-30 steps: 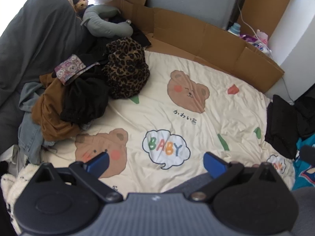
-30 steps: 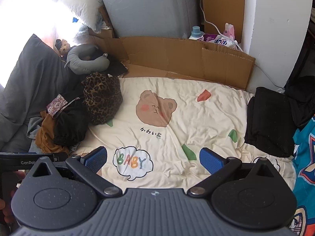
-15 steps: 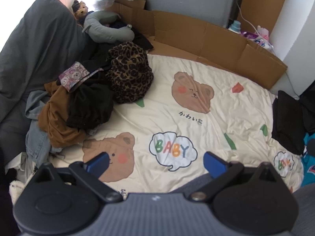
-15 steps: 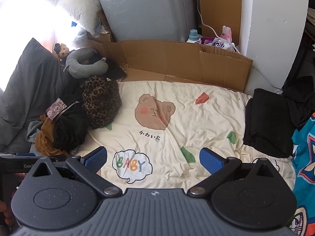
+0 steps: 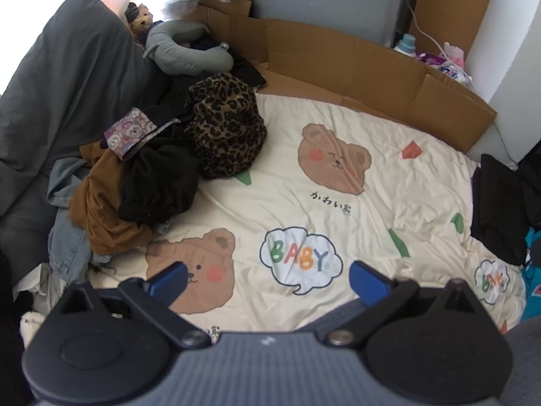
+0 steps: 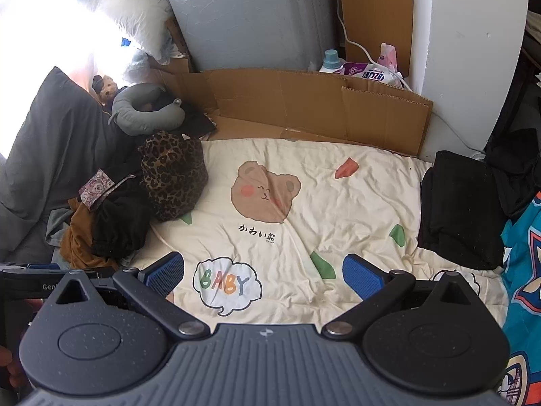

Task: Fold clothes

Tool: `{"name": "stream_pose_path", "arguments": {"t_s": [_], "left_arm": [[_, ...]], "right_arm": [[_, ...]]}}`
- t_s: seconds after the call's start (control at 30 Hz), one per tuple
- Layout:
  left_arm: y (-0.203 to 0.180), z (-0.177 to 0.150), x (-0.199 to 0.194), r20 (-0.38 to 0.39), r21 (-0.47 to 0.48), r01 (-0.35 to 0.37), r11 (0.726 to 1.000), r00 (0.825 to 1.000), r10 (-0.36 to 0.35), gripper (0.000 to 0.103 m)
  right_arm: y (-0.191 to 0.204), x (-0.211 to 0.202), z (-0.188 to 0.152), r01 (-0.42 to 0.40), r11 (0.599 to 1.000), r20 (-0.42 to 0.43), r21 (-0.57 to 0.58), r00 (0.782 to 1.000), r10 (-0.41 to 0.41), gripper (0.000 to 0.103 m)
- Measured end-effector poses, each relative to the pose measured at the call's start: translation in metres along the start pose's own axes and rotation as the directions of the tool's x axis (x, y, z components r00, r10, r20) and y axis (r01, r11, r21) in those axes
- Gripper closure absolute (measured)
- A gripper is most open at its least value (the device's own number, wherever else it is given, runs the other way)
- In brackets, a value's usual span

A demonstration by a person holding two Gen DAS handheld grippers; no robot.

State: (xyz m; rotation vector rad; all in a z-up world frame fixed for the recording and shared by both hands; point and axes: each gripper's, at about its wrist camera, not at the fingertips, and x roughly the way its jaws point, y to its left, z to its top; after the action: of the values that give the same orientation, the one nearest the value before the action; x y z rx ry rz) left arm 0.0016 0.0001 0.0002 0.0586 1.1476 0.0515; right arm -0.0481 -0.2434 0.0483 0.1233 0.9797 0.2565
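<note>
Starting at the left of the frame, your unfolded clothes are heaped against the grey pillow: a brown garment at the bottom edge of the pile, a black garment on top of it, some light denim showing beneath, and a leopard-print piece standing tallest on the pile's right side. A small patterned strip lies across the top of the heap. Behind it, in the upper left, a grey neck pillow curls beside a small plush bear.

Your left gripper hangs over the cream bear-print blanket with its blue pads wide apart and nothing between them. Your right gripper is just the same, fingers spread and empty, above the "BABY" cloud print.

Along the top, flattened cardboard forms a low wall at the blanket's far edge (it holds nothing itself); behind it, in the upper right, stand a blue-capped bottle and a printed white pack.

At the right edge a black folded garment rests on the blanket, with teal printed fabric touching it further right.
</note>
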Motion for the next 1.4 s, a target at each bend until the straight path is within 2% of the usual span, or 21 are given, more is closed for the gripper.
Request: {"name": "stream_pose_path", "arguments": {"t_s": [0.27,0.57,0.73,0.9,1.2,1.27,1.33,1.4], "left_arm": [[-0.001,0.001,-0.003,0.021,0.013,-0.013,1.0,1.0,0.013,0.0],[0.006,0.006,-0.006,0.048,0.013,-0.004,1.0,0.999,0.003,0.001],[0.026,0.017,-0.009,0.068,-0.003,0.027,1.0,0.997,-0.027,0.012],[0.047,0.025,-0.012,0.092,-0.009,0.052,0.999,0.994,-0.051,0.012],[0.092,0.033,-0.007,0.126,-0.083,0.087,0.993,0.989,-0.076,0.012],[0.098,0.034,-0.004,0.131,-0.085,0.084,0.993,0.989,-0.072,0.012],[0.104,0.035,-0.001,0.134,-0.097,0.077,0.992,0.989,-0.064,0.012],[0.11,0.038,0.003,0.137,-0.108,0.063,0.992,0.989,-0.048,0.012]], "right_arm": [[-0.008,0.0,0.0,-0.03,0.998,0.008,0.055,1.0,0.029,0.0],[-0.005,-0.001,0.003,0.027,0.997,-0.009,0.065,1.0,-0.026,0.0],[-0.013,-0.005,0.006,-0.028,0.991,0.047,0.129,0.999,0.022,0.0],[-0.008,-0.001,0.009,-0.008,0.994,0.077,0.108,0.997,-0.001,0.0],[0.011,-0.001,0.012,-0.121,0.991,0.18,0.05,0.977,0.111,0.0],[0.014,0.001,0.013,-0.12,0.992,0.198,0.035,0.974,0.111,0.004],[0.016,0.004,0.015,-0.121,0.992,0.19,0.03,0.975,0.113,0.013],[0.017,0.009,0.017,-0.124,0.992,0.175,0.028,0.978,0.118,0.013]]}}
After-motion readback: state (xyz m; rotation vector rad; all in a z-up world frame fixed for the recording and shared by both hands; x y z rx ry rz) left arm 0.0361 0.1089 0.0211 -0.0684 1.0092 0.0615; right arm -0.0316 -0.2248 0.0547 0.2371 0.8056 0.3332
